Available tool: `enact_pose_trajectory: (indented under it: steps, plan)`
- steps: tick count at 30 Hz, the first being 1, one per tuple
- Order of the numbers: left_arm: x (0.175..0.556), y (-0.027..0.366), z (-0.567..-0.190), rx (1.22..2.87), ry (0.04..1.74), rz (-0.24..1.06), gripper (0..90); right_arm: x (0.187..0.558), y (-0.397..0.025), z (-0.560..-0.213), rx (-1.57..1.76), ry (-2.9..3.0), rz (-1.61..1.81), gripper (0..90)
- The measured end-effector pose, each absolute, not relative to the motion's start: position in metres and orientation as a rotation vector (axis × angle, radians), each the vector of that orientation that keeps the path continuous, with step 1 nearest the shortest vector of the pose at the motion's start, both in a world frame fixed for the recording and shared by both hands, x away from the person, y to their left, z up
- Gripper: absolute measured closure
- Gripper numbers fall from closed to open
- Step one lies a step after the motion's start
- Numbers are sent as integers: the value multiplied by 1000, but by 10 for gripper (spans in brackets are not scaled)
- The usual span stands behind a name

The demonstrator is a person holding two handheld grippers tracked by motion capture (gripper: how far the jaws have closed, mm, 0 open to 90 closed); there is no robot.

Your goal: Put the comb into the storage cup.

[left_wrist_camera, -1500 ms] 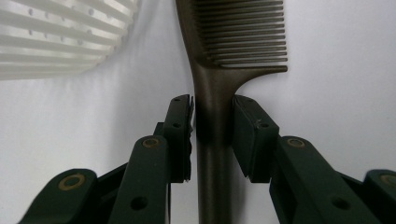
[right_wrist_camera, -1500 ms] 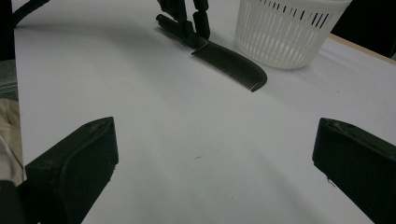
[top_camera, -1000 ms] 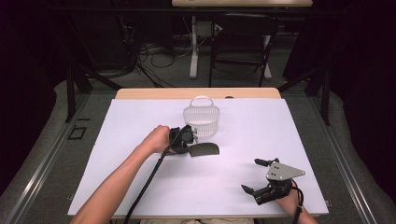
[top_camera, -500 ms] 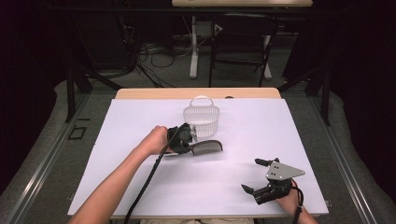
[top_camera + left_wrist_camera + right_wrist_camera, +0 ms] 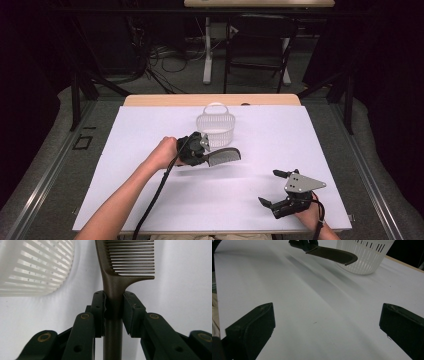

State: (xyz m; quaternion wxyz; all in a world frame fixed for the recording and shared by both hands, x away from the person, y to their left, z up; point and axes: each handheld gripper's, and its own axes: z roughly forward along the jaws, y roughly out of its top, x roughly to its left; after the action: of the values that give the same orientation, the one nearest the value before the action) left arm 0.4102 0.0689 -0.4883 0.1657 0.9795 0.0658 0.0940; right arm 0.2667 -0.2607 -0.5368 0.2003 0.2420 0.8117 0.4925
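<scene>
My left gripper (image 5: 200, 152) is shut on the handle of a dark comb (image 5: 223, 157), which is held above the white table (image 5: 150, 200) with its teeth end pointing right. In the left gripper view the jaws clamp the comb (image 5: 117, 282) at its neck, teeth to the right. A white slatted basket (image 5: 216, 127) stands just behind the comb; the basket (image 5: 35, 267) sits at the upper left of that view. My right gripper (image 5: 277, 190) rests open near the front right of the table, jaws wide apart with nothing between them. From there the comb (image 5: 332, 253) hangs in front of the basket (image 5: 364, 255).
The table's wooden back edge (image 5: 210, 100) lies behind the basket. Beyond it stand chair and desk legs (image 5: 207, 55) and cables on the floor. A black cable (image 5: 155, 200) trails from my left gripper along the forearm.
My left gripper has lifted the comb off the table and carried it a little to the right, toward the basket. The right gripper has stayed in place.
</scene>
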Motion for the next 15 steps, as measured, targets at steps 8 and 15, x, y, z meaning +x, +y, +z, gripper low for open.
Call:
enact_pose_trajectory:
  steps: [8, 15]
  plan:
    - [405, 73, -485, 2743, 284, 284, 724, 267, -261, -537, 683, 2266, 1377, 2]
    - [401, 76, -484, 2674, 299, 282, 724, 267, -261, -537, 680, 2265, 1383, 2]
